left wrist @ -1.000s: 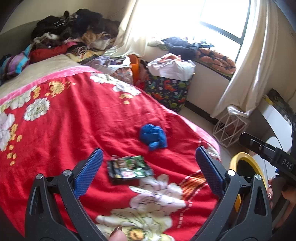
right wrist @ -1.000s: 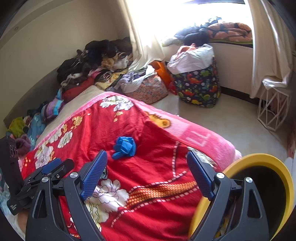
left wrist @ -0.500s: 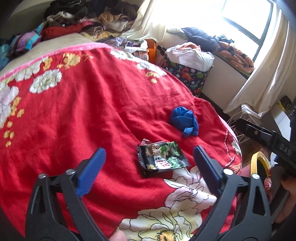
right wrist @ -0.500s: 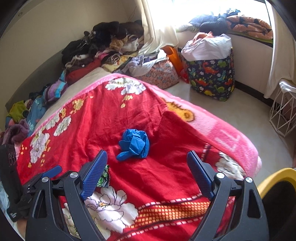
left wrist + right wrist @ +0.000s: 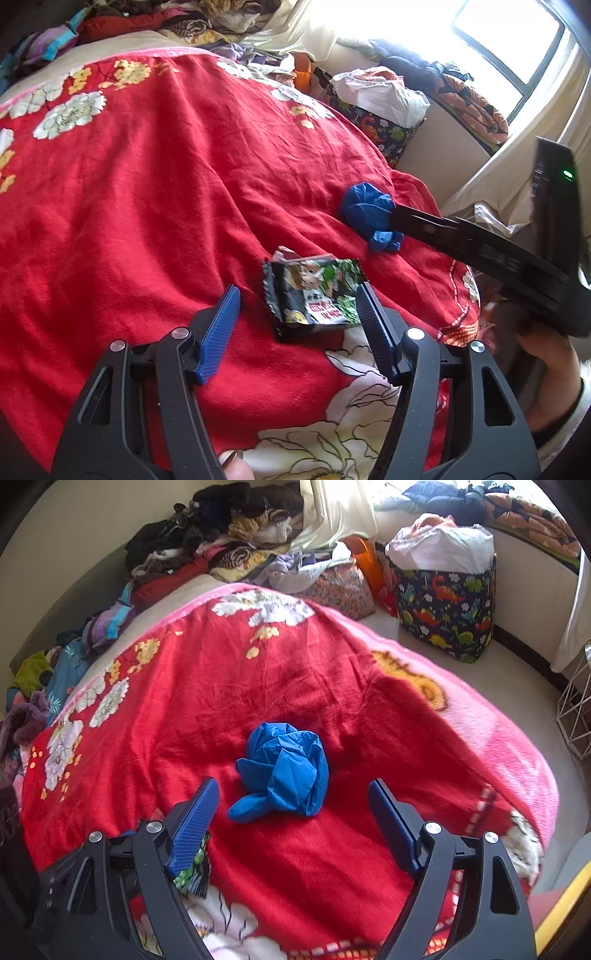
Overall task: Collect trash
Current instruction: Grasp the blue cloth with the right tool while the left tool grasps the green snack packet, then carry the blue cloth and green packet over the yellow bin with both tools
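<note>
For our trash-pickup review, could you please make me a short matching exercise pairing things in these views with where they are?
Things:
1. snack wrapper
2. blue crumpled glove
3. dinosaur-print bag
4. clothes pile

Places:
A. on the floor under the window
B. ahead of the closing right gripper
C. heaped at the bed's far end
D. between the closing left gripper fingers

Pairs: 1-D, 2-B, 3-A, 4-C

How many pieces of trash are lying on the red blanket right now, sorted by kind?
Crumpled blue glove: 1
Snack wrapper: 1
Total on the red blanket: 2
</note>
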`<state>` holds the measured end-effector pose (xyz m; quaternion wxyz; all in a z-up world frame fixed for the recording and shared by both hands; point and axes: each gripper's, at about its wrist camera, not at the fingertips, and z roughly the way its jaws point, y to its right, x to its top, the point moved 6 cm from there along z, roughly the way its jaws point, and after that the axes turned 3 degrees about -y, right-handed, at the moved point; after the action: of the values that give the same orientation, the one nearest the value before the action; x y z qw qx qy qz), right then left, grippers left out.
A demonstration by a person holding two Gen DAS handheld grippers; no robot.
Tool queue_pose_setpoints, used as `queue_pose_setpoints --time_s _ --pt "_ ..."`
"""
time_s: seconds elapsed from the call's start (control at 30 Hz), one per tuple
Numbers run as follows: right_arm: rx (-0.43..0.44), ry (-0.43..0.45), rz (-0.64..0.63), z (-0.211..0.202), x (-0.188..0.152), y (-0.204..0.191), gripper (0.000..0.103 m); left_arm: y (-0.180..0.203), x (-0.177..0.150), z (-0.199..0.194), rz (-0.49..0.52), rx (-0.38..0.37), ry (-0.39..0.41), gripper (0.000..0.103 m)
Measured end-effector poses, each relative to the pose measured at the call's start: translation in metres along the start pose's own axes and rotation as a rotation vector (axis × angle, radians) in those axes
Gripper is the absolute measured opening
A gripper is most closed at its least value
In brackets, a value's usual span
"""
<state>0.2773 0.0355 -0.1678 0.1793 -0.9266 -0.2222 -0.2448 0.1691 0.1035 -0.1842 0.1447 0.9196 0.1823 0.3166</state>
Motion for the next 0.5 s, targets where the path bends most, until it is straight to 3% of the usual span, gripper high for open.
queue_pose_setpoints --time_s 0.1,0.2,0.27,0.33,0.4,0.5 --pt "-0.006 -0.043 0.011 0.019 0.000 0.002 0.075 0.003 -0.002 0.003 0.006 -0.009 -0.009 0.050" --pt "0.016 -0.083 0.020 0.033 -0.005 0.004 0.054 0.004 -0.002 0.005 0.000 -0.011 -0.011 0.044" --pt "0.019 -0.073 0.036 0.032 -0.007 0.010 0.035 0.004 -0.002 0.005 -0.007 -0.012 -0.011 0.041" --pt "0.022 -0.054 0.043 0.026 -0.010 0.013 0.024 0.004 -0.001 0.006 -0.010 -0.013 -0.011 0.035" --pt "0.021 -0.032 0.041 0.017 -0.013 0.016 0.019 0.005 -0.001 0.008 -0.015 -0.018 -0.016 0.020" --pt "0.021 0.007 0.048 0.000 -0.018 0.021 0.017 0.008 -0.001 0.010 -0.017 -0.025 -0.020 0.018"
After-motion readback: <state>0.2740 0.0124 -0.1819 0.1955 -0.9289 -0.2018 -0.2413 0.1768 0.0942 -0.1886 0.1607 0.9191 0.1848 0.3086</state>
